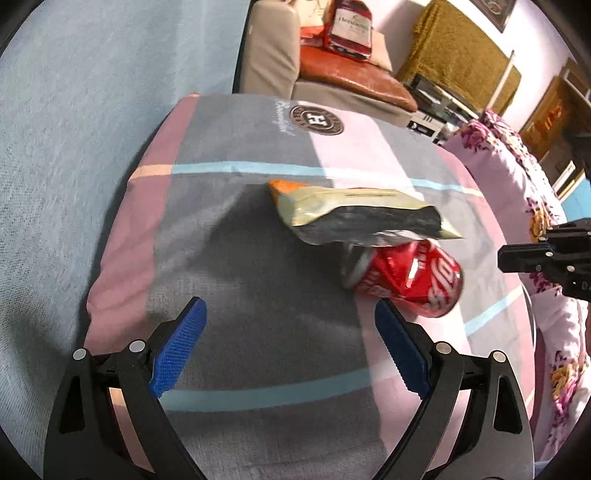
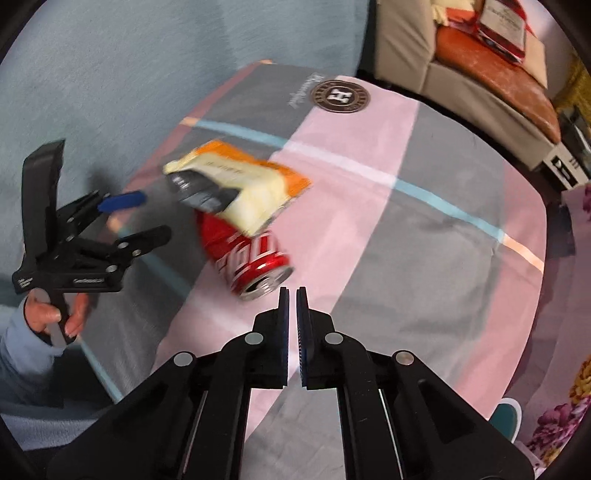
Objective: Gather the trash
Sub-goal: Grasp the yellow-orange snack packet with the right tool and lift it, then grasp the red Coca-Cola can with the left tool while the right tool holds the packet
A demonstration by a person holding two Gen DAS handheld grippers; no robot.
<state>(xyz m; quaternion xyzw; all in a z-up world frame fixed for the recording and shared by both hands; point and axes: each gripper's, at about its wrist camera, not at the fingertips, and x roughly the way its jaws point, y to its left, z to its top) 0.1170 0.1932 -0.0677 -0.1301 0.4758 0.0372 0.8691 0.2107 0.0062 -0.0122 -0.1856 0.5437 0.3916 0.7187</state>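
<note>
A red soda can (image 1: 406, 277) lies on its side on the pink and grey striped cloth (image 1: 229, 155). A crumpled orange and cream snack bag (image 1: 354, 214) rests on top of it and hides part of the can. My left gripper (image 1: 290, 302) is open just short of the can, with nothing between its blue pads. In the right wrist view the can (image 2: 243, 254) and the bag (image 2: 236, 188) lie just beyond my right gripper (image 2: 293, 295), which is shut on nothing. The left gripper (image 2: 155, 216) shows there at the left, held by a hand (image 2: 48, 314).
The cloth carries a round "H" emblem (image 2: 340, 96) at its far end. Blue-grey carpet (image 1: 74, 110) lies to the left. A beige sofa (image 1: 273, 48) with an orange cushion and a red box (image 1: 351, 29) stands behind. Floral pink bedding (image 1: 517, 166) borders the right.
</note>
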